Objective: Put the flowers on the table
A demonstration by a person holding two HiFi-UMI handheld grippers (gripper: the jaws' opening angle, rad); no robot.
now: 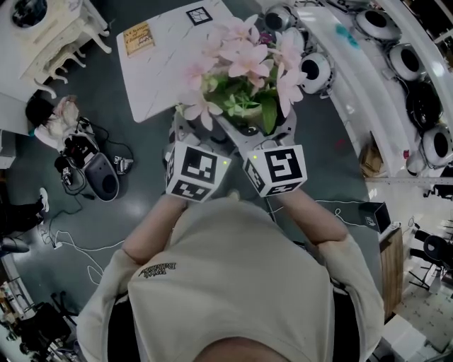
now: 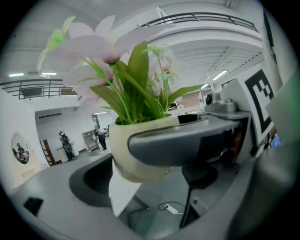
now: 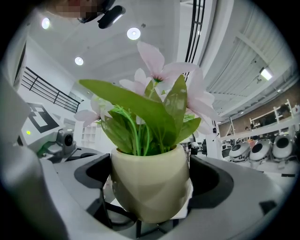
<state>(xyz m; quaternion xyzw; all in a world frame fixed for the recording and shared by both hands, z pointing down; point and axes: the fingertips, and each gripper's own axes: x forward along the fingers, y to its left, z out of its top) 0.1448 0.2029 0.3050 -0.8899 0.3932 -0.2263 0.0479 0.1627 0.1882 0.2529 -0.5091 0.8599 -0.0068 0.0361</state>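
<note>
Pink flowers (image 1: 241, 67) with green leaves stand in a cream pot (image 3: 150, 183). The pot is held in the air just off the near edge of the white table (image 1: 159, 63). My right gripper (image 3: 151, 180) is shut on the pot, with a pad pressed on each side. My left gripper (image 2: 173, 197) stands wide; the pot (image 2: 140, 154) rests against its left jaw only. One finger of the right gripper crosses in front of the pot there. Both marker cubes (image 1: 196, 170) (image 1: 278, 168) sit close together below the flowers, which hide the jaws in the head view.
White pod-shaped machines (image 1: 315, 71) line a curved counter to the right of the table. Bags and cables (image 1: 88, 166) lie on the floor at the left. A card (image 1: 139, 39) and a marker tag (image 1: 199, 15) lie on the table top.
</note>
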